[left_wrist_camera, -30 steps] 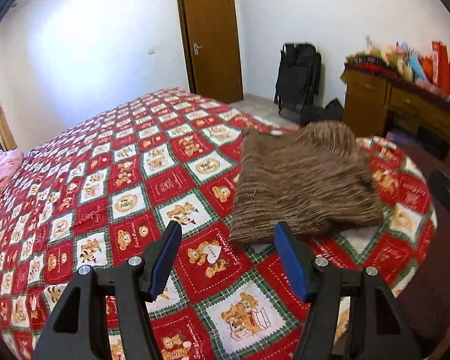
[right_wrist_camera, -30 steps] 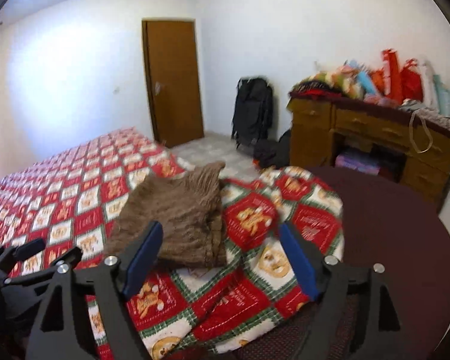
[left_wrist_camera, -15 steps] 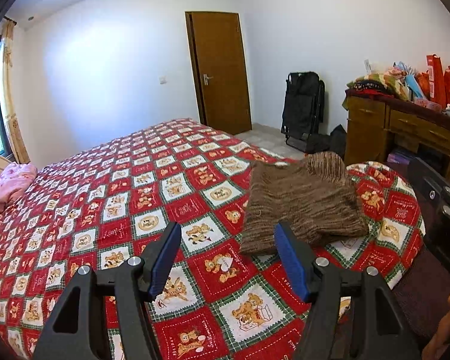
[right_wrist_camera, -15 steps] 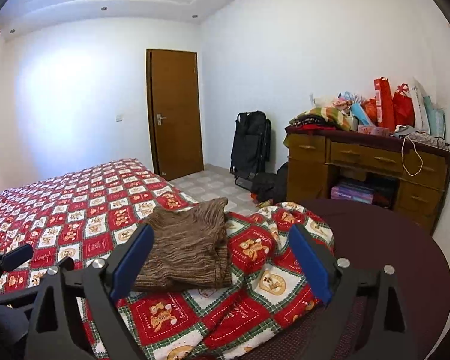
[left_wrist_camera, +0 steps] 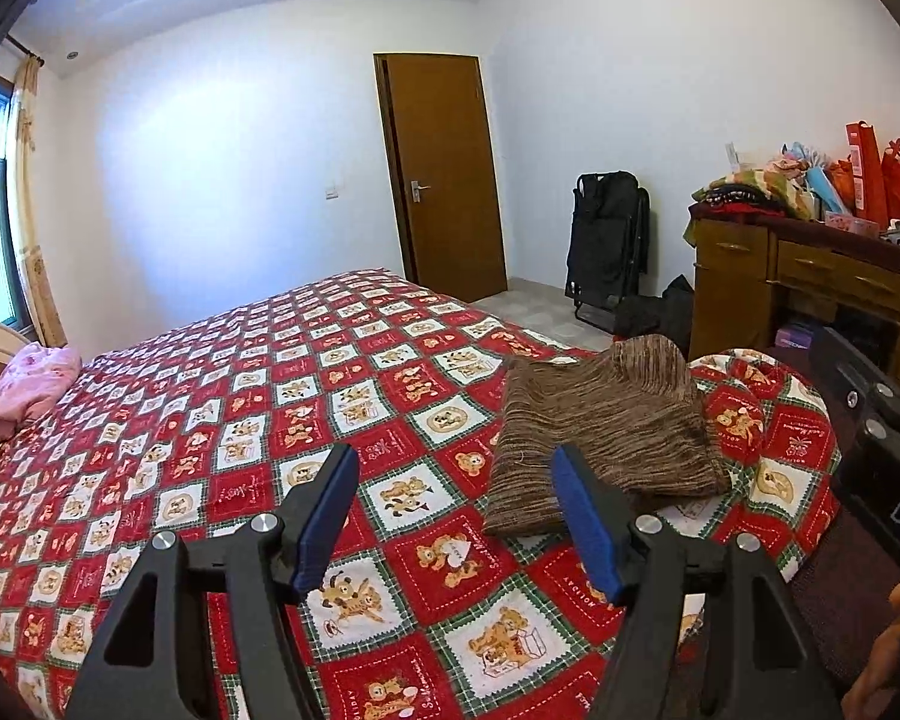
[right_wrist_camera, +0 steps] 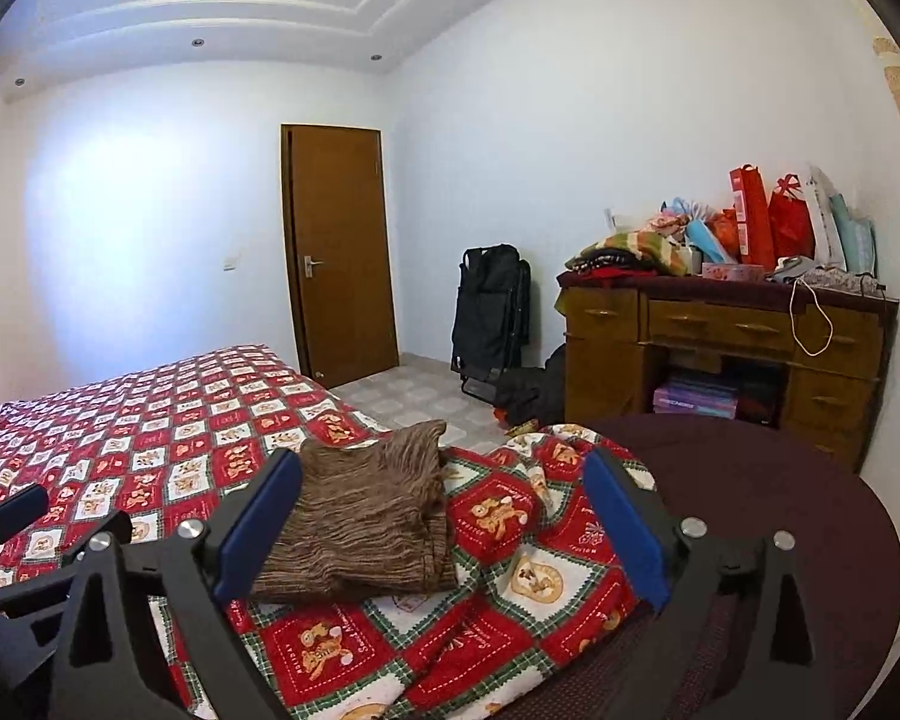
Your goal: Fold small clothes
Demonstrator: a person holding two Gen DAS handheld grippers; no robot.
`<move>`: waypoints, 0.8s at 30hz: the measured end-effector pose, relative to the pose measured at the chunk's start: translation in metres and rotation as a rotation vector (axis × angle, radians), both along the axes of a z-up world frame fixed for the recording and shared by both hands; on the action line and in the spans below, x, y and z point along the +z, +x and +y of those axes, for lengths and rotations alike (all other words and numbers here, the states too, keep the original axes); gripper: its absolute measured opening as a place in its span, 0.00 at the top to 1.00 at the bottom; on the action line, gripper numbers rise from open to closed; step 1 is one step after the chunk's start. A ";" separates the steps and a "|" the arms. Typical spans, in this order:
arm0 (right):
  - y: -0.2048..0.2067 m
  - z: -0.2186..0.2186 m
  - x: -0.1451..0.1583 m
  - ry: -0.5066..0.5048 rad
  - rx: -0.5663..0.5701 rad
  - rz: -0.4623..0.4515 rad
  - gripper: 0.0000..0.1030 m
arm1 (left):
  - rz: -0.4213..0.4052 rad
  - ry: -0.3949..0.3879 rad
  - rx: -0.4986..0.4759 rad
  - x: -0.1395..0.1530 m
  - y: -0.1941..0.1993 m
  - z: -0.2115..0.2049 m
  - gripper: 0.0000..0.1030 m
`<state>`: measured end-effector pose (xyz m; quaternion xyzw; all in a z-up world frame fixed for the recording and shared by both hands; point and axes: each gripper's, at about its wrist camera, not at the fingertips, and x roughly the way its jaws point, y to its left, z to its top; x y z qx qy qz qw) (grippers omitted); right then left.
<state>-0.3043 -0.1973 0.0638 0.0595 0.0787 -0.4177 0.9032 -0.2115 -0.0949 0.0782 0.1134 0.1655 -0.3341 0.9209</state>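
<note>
Hovering left gripper (left_wrist_camera: 453, 504) part open and empty, right gripper (right_wrist_camera: 444, 516) still widening with nothing between its pads, folded brown sweater (left_wrist_camera: 606, 438) lying on the bedspread (left_wrist_camera: 222, 408) near the bed corner

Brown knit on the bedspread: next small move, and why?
Probably none on it: back off toward another garment. The brown knit lies folded flat on the bedspread. Left gripper is open and empty; right gripper is opening with nothing gripped. A pink garment lies at the far edge.
</note>
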 end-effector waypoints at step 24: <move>0.001 -0.001 -0.003 0.009 0.001 0.008 0.06 | 0.026 0.019 0.008 -0.006 0.004 -0.002 0.34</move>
